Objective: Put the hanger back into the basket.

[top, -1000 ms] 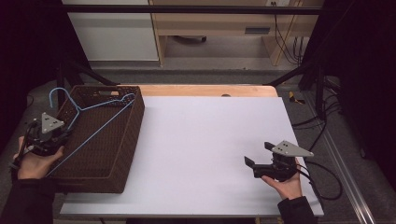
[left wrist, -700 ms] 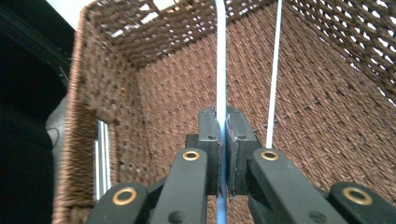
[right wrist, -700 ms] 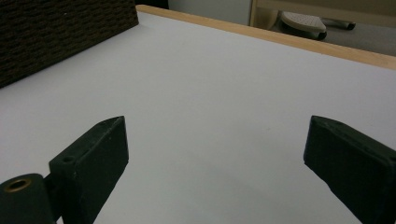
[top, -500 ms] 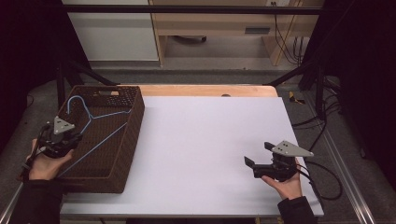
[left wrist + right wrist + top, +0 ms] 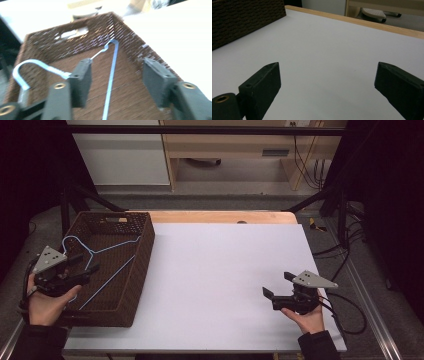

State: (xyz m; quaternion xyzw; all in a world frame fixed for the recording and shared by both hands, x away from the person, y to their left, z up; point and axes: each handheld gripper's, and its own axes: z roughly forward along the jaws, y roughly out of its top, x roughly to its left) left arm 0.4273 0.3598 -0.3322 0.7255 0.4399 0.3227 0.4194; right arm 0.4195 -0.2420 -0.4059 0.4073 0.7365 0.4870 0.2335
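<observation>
A light blue wire hanger (image 5: 114,247) lies inside the brown wicker basket (image 5: 145,245) at the table's left side. My left gripper (image 5: 84,264) hovers over the basket's near left rim. Its jaws have just been opening. In the left gripper view the hanger's long wire (image 5: 112,70) runs between the spread jaws of my left gripper (image 5: 117,75) without touching the pads. The hook curls off to the left. My right gripper (image 5: 276,284) rests low over the white table (image 5: 220,265) at the front right, open with nothing between its jaws (image 5: 327,75).
The basket's dark wall (image 5: 244,17) stands far left of the right gripper. A wooden strip (image 5: 225,216) borders the table's far edge. Black frame bars and cables (image 5: 345,305) run along the right side. Shelving stands behind the table.
The left gripper has moved right, toward the basket, and slightly up, and its jaws have opened. The hanger it held has dropped lower and now lies loose in the basket. The right gripper has stayed put.
</observation>
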